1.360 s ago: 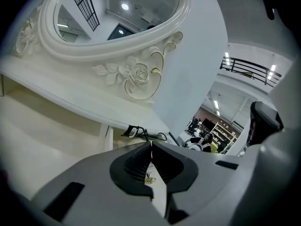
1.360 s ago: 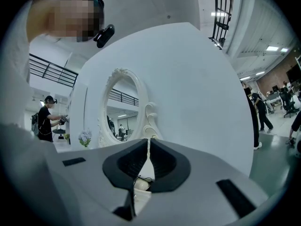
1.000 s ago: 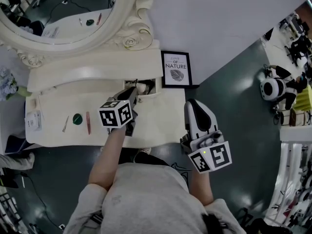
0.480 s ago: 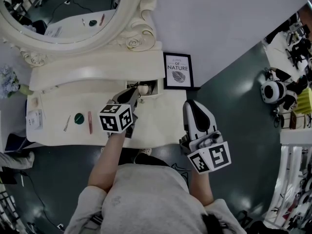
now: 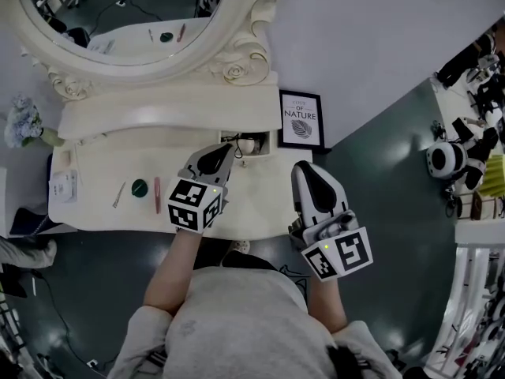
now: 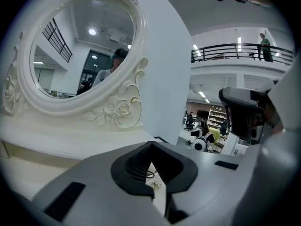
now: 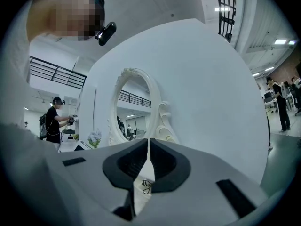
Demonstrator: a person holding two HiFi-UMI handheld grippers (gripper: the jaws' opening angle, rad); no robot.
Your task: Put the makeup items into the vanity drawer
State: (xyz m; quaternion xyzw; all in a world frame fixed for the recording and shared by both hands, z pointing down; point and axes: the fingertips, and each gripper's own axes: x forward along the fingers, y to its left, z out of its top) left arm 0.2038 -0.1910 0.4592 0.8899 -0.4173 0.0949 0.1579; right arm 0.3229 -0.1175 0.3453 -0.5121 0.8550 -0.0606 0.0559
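The cream vanity (image 5: 260, 200) has a small open drawer (image 5: 246, 142) at its back, with a pale round item and a dark wire-like thing inside. A green round compact (image 5: 140, 187), a pink stick (image 5: 157, 195) and a thin tool (image 5: 118, 195) lie on the tabletop at the left. My left gripper (image 5: 228, 151) is shut and empty, its tips just in front of the drawer. My right gripper (image 5: 303, 170) hovers shut and empty over the vanity's right end. In the left gripper view my left gripper (image 6: 151, 147) shows closed jaws; my right gripper (image 7: 148, 142) likewise.
An oval mirror (image 5: 134, 14) in an ornate frame stands behind the tabletop. A framed leaf print (image 5: 302, 119) leans on the wall right of the drawer. A white box (image 5: 61, 186) and flowers (image 5: 24, 125) sit at the left end. A white machine (image 5: 446, 158) stands on the floor at the right.
My left gripper has drawn back a little from the drawer toward me. The right gripper has drifted slightly left. The head view has shifted.
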